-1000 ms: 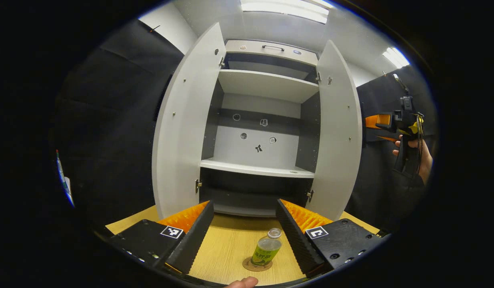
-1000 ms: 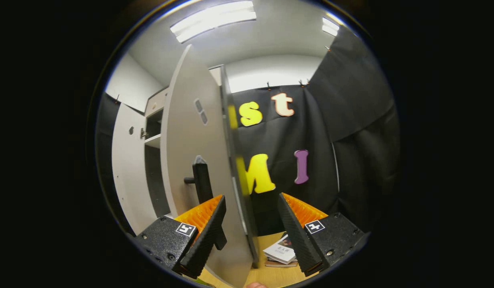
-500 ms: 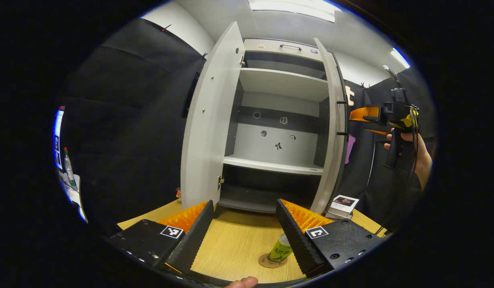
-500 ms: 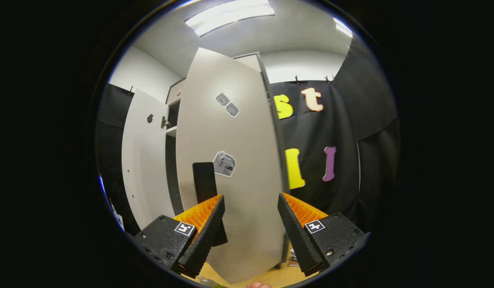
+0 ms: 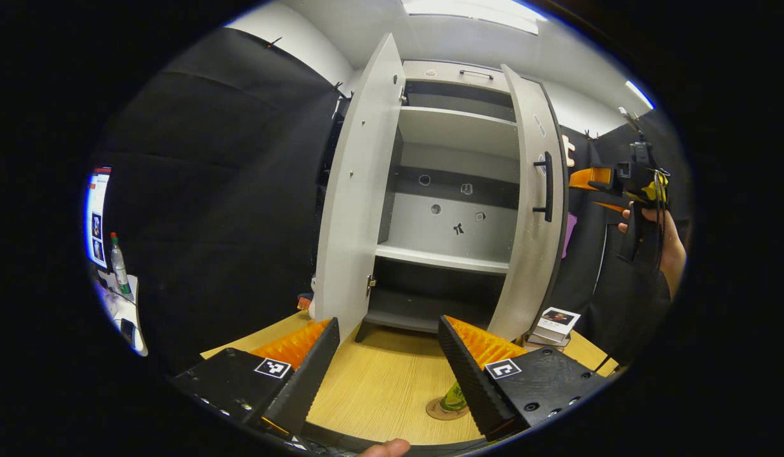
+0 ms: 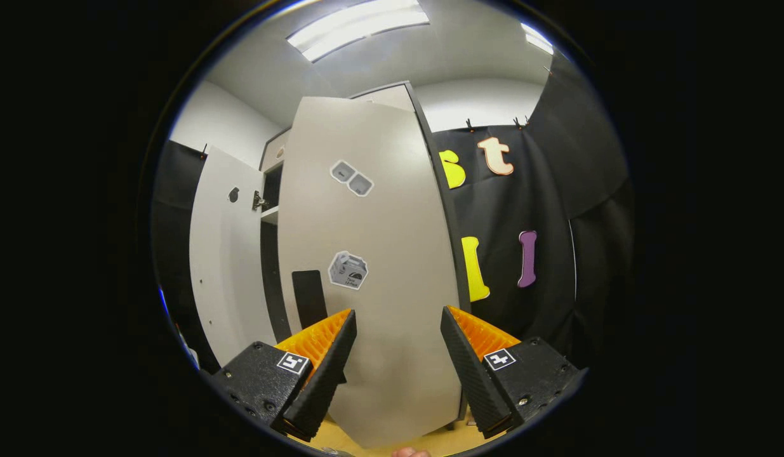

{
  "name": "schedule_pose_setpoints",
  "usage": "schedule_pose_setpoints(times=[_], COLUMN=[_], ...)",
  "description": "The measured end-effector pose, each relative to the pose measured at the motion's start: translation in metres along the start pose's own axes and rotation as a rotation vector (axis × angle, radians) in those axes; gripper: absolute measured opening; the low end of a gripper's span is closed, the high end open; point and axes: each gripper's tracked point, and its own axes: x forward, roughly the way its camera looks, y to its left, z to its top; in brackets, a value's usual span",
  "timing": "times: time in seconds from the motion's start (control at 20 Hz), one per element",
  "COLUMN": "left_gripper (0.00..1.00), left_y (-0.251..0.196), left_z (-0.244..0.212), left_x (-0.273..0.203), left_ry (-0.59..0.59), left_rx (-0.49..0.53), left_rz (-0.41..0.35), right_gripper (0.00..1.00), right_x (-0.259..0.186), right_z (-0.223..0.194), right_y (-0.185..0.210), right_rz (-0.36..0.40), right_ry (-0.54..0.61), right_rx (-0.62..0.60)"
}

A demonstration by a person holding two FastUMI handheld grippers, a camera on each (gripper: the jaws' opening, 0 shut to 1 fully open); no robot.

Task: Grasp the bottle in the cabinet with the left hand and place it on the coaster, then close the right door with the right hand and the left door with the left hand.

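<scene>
The small clear bottle with a green label [image 5: 455,398] stands on the round brown coaster [image 5: 444,410] near the desk's [image 5: 379,387] front edge. The left gripper [image 5: 386,368] and right gripper [image 6: 398,365] are spread wide, holding nothing. The grey cabinet's right door [image 6: 372,266] is half closed; its left door [image 5: 357,209] stands open.

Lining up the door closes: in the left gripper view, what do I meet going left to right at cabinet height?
Left door → open shelves → right door with its handle → right gripper.

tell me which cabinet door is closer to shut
The right door, the one with the black handle: it is angled partway in, while the left door stands wide open.
</scene>
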Motion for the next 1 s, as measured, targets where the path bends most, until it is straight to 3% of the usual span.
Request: schedule_pose_setpoints(times=[0.4, 0.65, 0.7, 0.75, 0.8, 0.85, 1.0], left_gripper=[0.95, 0.95, 1.0, 0.95, 0.9, 0.95, 0.95], left_y=[-0.014, -0.031, -0.035, -0.038, -0.038, -0.037, -0.012], left_z=[0.021, 0.029, 0.031, 0.032, 0.033, 0.034, 0.053], left_x=[0.008, 0.007, 0.006, 0.006, 0.006, 0.007, 0.008], left_ry=[-0.037, -0.052, -0.056, -0.058, -0.06, -0.061, -0.101], left_rx=[0.029, 0.029, 0.028, 0.026, 0.022, 0.014, -0.051], left_rz=[-0.066, -0.111, -0.119, -0.121, -0.121, -0.115, -0.038], right_gripper=[0.83, 0.83, 0.83, 0.83, 0.83, 0.83, 0.83], right_x=[-0.069, -0.107, -0.115, -0.124, -0.133, -0.141, -0.161], right_z=[-0.026, -0.075, -0.083, -0.093, -0.105, -0.118, -0.147], right_y=[0.006, 0.001, 0.0, -0.004, -0.009, -0.012, -0.01], right_rz=[0.03, -0.005, -0.017, -0.038, -0.064, -0.088, -0.094], right_ry=[-0.004, 0.029, 0.019, 0.01, 0.011, 0.021, 0.069], right_rx=[-0.017, -0.001, -0.007, -0.021, -0.036, -0.046, -0.034])
